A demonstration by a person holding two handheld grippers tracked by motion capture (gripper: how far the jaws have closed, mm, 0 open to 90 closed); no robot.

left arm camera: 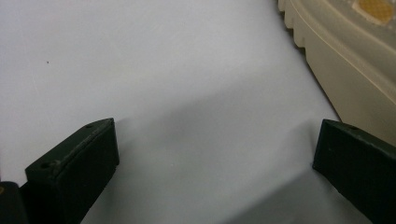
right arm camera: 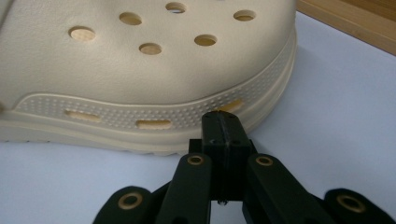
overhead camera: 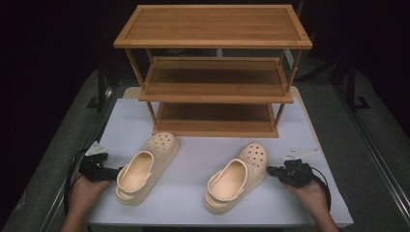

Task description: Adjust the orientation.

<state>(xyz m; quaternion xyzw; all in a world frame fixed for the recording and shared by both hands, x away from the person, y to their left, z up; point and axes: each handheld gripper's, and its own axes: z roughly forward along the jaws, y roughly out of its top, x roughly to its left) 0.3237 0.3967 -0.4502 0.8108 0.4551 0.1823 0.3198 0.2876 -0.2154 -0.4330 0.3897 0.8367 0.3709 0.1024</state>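
Note:
Two cream clogs lie on the white table [overhead camera: 193, 159] in front of a wooden rack. The left clog [overhead camera: 145, 166] lies just right of my left gripper [overhead camera: 112, 173], whose jaws stand wide apart on the bare table. In the left gripper view the clog's ribbed sole [left arm camera: 345, 74] runs past the right jaw, and my left gripper [left arm camera: 215, 158] holds nothing. My right gripper [overhead camera: 270, 170] is shut, its tip at the right side of the right clog [overhead camera: 237, 176]. In the right gripper view my right gripper [right arm camera: 224, 126] sits pressed together close against that clog's dotted sidewall [right arm camera: 154, 107].
A three-tier wooden shoe rack [overhead camera: 215, 72] stands at the back of the table, its shelves bare. The rack's base edge [right arm camera: 355, 21] shows beyond the right clog. Dark floor and stands surround the table.

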